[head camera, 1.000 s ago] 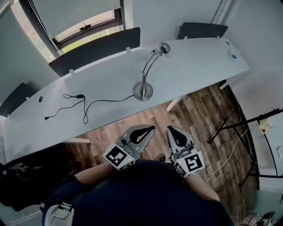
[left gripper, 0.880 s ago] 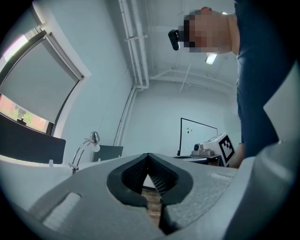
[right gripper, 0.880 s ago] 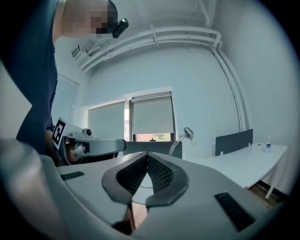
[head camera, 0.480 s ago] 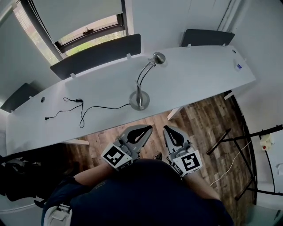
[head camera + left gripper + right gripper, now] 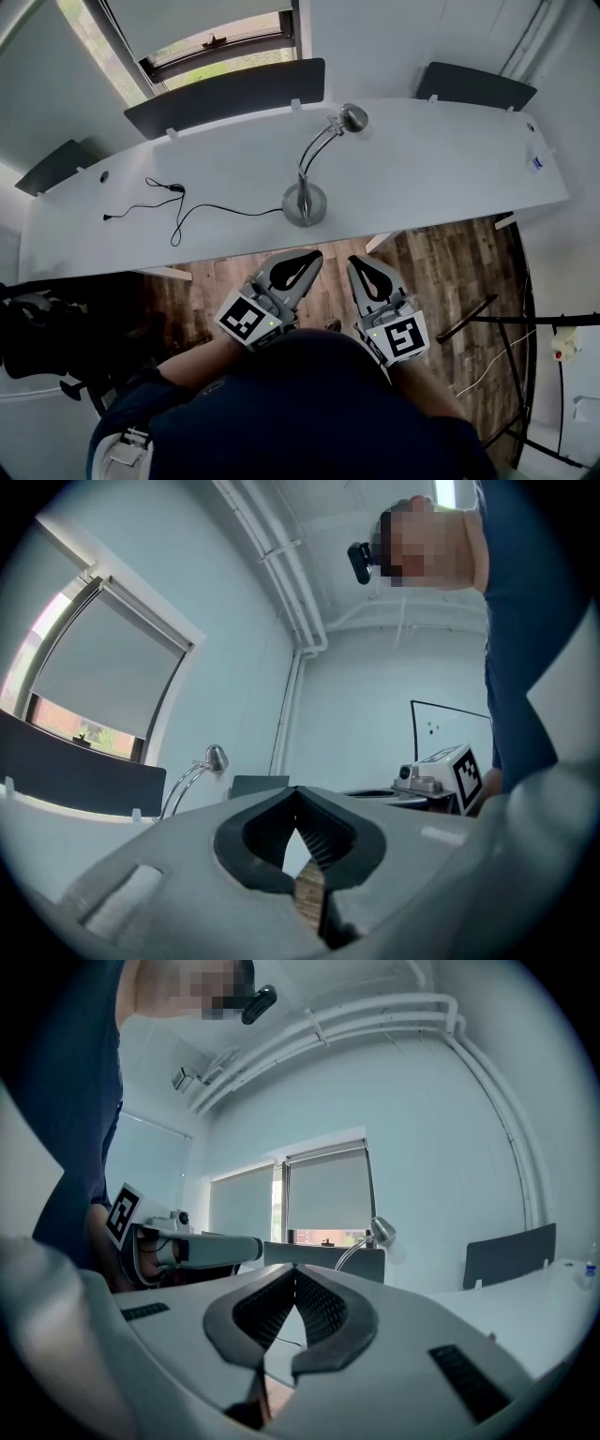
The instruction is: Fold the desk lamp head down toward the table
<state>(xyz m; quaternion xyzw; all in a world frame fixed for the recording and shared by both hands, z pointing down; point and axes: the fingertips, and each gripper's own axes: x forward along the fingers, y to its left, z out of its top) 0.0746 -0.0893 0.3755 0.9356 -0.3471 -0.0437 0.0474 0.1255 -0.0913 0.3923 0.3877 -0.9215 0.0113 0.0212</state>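
Left gripper (image 5: 311, 258) and right gripper (image 5: 357, 263), both closed and empty, are brought nearer the desk lamp (image 5: 305, 192); lamp head (image 5: 352, 118) is not yet reached.

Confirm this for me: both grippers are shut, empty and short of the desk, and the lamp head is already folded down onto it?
Not quite. The lamp head is not folded down: the right gripper view shows it raised well above the desk. The rest holds: the left gripper and right gripper are shut, empty and short of the desk.
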